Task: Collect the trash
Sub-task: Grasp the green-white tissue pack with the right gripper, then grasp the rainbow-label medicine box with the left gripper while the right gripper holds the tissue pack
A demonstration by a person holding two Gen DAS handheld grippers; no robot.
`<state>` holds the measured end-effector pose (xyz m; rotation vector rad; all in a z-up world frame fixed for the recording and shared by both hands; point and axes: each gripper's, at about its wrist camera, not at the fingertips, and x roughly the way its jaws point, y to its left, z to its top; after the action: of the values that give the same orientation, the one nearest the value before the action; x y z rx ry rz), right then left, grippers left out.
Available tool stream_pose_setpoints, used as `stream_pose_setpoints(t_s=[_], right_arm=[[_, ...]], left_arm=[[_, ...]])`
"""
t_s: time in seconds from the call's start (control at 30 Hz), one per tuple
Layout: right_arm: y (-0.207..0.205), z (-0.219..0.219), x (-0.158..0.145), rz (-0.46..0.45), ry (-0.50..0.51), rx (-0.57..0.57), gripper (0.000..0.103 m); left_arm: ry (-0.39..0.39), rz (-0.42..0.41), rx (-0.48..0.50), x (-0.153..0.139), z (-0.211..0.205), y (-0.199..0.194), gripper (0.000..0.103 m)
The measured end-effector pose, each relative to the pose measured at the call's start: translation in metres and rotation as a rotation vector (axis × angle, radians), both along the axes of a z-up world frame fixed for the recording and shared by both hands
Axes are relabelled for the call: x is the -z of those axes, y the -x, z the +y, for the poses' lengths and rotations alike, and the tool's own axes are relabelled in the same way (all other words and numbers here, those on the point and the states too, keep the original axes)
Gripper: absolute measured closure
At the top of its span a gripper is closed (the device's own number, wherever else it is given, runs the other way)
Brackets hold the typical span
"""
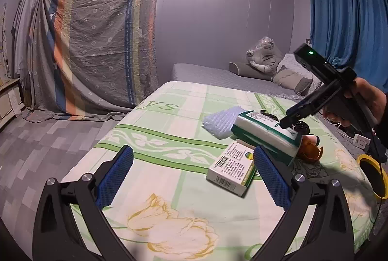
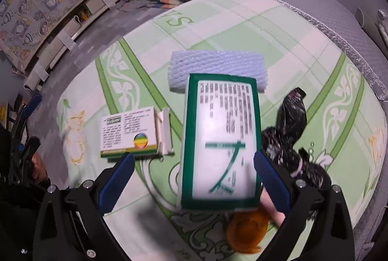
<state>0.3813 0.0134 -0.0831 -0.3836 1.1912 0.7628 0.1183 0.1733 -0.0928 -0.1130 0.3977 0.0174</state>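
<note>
Hovering over the bed [image 1: 169, 164], you have collected nothing yet: every scrap of trash lies on the floral sheet. Your right gripper [image 2: 194, 171] has its jaws spread wide around the green-bordered tissue pack [image 2: 220, 139], not closed on it; your left gripper [image 1: 194, 164] hangs open and empty beside the small carton [image 1: 231, 169]. Foam netting [image 2: 215, 64], a black bag [image 2: 291, 130] and orange peel [image 2: 247, 227] wait too. Print on pack and carton is too blurred to read; the sheet shows "VS".

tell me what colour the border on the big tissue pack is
Dark green border on the tissue pack, clearest in the right wrist view.
</note>
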Motion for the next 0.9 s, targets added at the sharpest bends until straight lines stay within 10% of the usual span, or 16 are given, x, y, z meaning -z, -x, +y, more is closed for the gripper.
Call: stream_pose_setpoints(t_s=[0.9], right_arm=[[-0.055, 0.014, 0.065, 0.131, 0.151, 0.079, 0.022]], left_arm=[[-0.018, 0.079, -0.007, 0.019, 0.005, -0.017, 0.008]])
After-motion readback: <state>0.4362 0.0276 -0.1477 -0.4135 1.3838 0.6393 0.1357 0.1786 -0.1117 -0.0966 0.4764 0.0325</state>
